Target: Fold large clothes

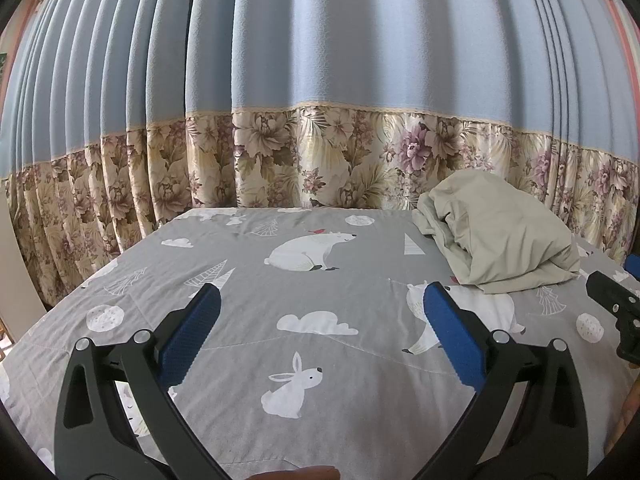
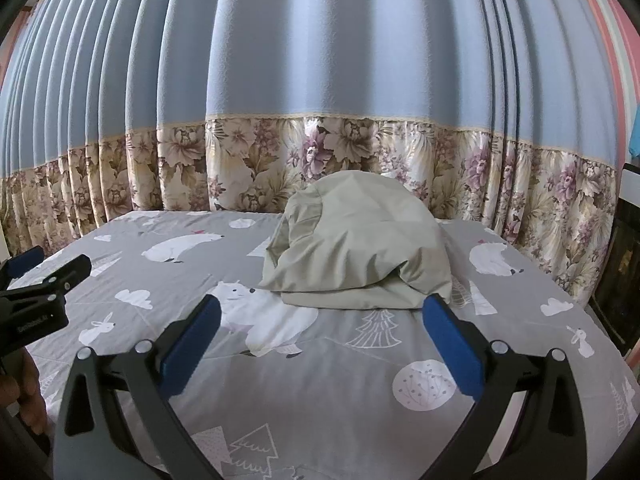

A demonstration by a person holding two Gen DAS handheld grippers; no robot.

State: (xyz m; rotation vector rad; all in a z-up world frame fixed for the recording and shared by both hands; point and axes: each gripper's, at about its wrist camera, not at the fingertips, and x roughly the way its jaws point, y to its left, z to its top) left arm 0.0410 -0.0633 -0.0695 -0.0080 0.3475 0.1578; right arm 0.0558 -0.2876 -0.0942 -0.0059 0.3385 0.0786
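A pale green garment lies bunched in a heap on the grey animal-print bed cover, near the far edge by the curtain. It also shows at the right in the left wrist view. My right gripper is open and empty, a little short of the heap. My left gripper is open and empty over bare cover, left of the heap. The right gripper's tip shows at the right edge of the left wrist view. The left gripper shows at the left edge of the right wrist view.
A blue curtain with a floral lower band hangs right behind the bed. The bed's left edge drops off toward the curtain. Dark furniture stands at the bed's right side.
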